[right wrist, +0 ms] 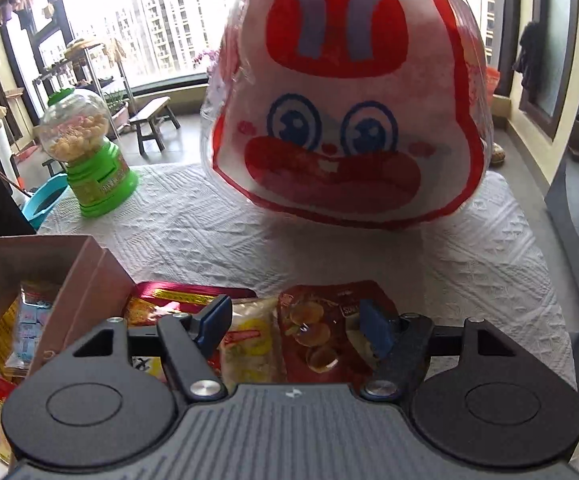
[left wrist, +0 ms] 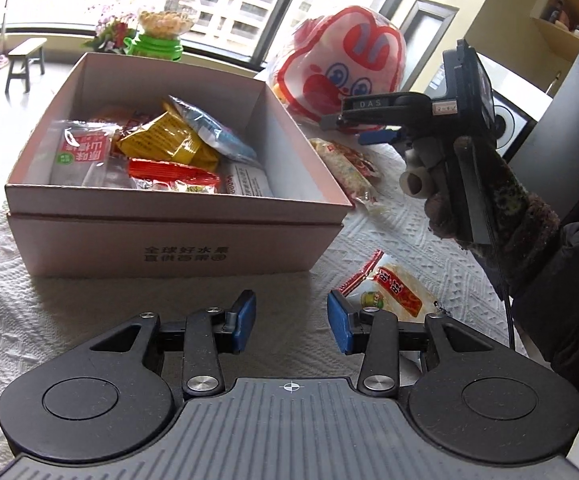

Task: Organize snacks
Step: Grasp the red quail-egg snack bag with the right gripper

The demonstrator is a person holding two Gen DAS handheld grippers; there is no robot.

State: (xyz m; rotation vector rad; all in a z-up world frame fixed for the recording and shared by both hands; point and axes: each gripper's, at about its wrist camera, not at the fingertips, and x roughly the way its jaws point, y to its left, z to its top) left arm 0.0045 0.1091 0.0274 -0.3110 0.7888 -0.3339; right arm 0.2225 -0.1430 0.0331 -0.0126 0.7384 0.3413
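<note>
A pink cardboard box [left wrist: 177, 236] stands on the white cloth and holds several snack packets, among them a yellow packet [left wrist: 165, 142]. My left gripper [left wrist: 291, 326] is open and empty in front of the box. A rice cracker packet [left wrist: 395, 292] lies by its right finger. My right gripper [right wrist: 295, 326] is open, low over a red snack packet [right wrist: 321, 336] and a yellow-and-white packet [right wrist: 249, 344] on the cloth right of the box [right wrist: 85, 276]. It also shows in the left wrist view [left wrist: 365, 126], above another packet [left wrist: 349, 166].
A big rabbit-face snack bag [right wrist: 345, 120] stands at the back of the table; it also shows in the left wrist view [left wrist: 341, 60]. A green candy dispenser [right wrist: 89, 152] stands at the back left. A window and a small bench are behind.
</note>
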